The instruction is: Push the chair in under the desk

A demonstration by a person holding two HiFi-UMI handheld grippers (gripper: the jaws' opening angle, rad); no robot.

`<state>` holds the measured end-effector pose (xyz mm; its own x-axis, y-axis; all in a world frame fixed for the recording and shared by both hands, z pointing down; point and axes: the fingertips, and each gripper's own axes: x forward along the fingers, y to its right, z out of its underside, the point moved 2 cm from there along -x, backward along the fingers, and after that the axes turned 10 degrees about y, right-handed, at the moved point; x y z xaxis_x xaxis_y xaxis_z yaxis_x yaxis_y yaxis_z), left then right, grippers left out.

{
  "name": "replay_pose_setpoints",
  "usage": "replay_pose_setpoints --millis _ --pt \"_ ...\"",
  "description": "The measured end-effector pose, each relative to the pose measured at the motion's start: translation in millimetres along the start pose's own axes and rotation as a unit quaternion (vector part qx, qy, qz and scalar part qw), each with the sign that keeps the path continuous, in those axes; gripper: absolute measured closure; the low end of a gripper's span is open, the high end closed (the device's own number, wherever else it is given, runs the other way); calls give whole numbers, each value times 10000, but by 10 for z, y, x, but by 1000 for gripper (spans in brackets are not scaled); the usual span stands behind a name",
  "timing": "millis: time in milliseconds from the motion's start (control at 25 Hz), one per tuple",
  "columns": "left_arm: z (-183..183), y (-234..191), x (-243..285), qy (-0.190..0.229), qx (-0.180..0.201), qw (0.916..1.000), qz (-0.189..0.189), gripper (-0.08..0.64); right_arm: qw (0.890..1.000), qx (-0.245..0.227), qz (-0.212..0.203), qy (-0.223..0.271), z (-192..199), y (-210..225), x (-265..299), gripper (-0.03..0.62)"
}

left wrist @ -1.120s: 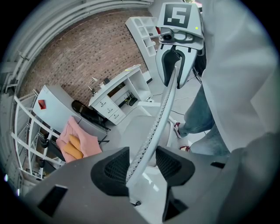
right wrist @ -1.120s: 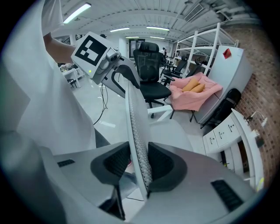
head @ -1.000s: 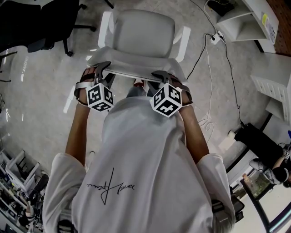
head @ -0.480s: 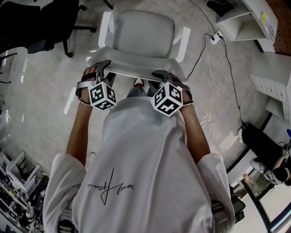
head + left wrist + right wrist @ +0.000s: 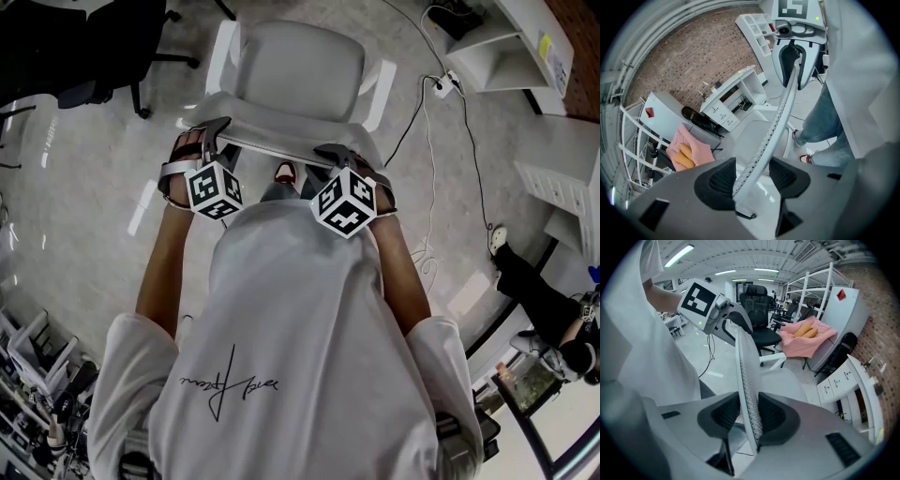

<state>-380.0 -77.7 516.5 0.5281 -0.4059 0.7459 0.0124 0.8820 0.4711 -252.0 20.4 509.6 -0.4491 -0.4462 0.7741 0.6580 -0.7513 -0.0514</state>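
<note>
Left gripper (image 5: 751, 177): jaws have just been opening and now stand wide apart. The thin curved top rim (image 5: 780, 112) of the white mesh-backed office chair (image 5: 295, 70) runs between the dark ribbed pads (image 5: 717, 180), unclamped. Right gripper (image 5: 749, 416): jaws clamped on the same rim. Reading: a one-sided hold, so either a regrip or the start of letting go. Chair stands on the glossy pale floor (image 5: 84, 187) straight ahead of the person; no worktop shows over its seat, so I judge it not yet tucked in. Backrest is perforated mesh in a smooth plastic frame; seat padded, rounded, matte.
</note>
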Motion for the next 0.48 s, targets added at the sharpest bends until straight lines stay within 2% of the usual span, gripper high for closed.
replay_pose_setpoints --millis 480 --pt "-107 -177 195 -8 -33 9999 -99 342 10000 -15 -15 -37 20 324 23 454"
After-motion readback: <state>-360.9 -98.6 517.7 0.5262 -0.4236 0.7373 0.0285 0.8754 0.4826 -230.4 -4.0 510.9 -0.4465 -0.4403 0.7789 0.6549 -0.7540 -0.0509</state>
